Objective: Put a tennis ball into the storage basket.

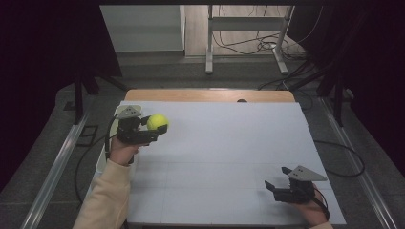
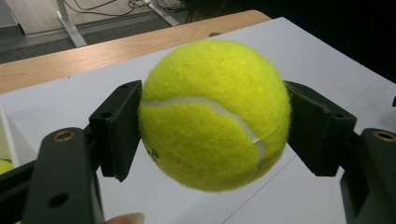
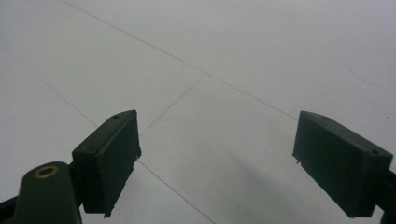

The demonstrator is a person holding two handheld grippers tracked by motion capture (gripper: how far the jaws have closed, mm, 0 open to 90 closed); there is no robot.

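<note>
Above the worktop's (image 1: pixel 224 143) left side, high view: left gripper (image 1: pixel 157 129) grips a yellow tennis ball (image 1: pixel 157 121), clear of the white surface. Right gripper (image 1: pixel 277 187) sits near the front right corner, jaws apart, nothing between them.

Left gripper view: both pads (image 2: pixel 119 128) press the ball's flanks; ball off the surface.

Right gripper view: jaws spread wide over bare worktop.

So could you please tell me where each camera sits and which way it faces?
High view: above the person's side, looking forward and down on the white table; forearms and both grippers show.
Left gripper view: rides the left gripper, looking along jaws clamped on the tennis ball.
Right gripper view: rides the right gripper, open over bare table.
Shared: the high and left gripper views show the ball.
</note>
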